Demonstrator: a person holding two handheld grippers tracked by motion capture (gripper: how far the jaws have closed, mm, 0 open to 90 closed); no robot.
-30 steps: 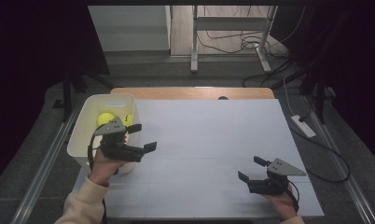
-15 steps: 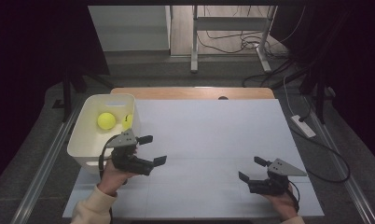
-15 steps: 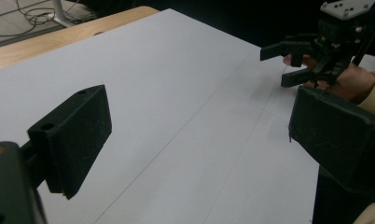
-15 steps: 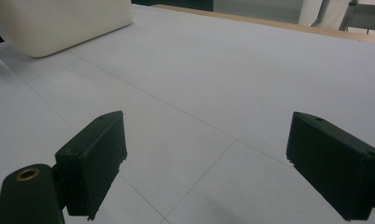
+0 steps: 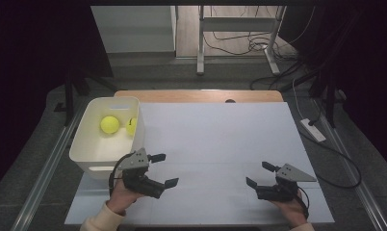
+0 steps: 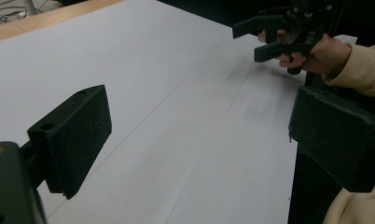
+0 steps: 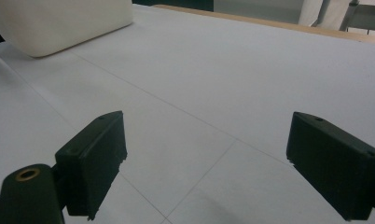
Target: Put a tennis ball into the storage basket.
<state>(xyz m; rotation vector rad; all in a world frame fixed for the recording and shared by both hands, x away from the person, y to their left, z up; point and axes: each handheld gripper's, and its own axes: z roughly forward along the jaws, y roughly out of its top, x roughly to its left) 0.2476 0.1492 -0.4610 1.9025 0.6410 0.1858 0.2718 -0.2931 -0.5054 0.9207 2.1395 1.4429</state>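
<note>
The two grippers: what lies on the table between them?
Nothing; in the high view the white table is bare between the left gripper and the right gripper.

The left gripper (image 5: 161,170), held low at the frame's lower left, has its jaws wide apart. The right gripper (image 5: 261,175), at the lower right, likewise gapes empty.

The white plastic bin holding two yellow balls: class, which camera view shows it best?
The high view: the white plastic bin shows whole, rim and inside, with both yellow balls in it. The right gripper view catches one outer corner.
</note>
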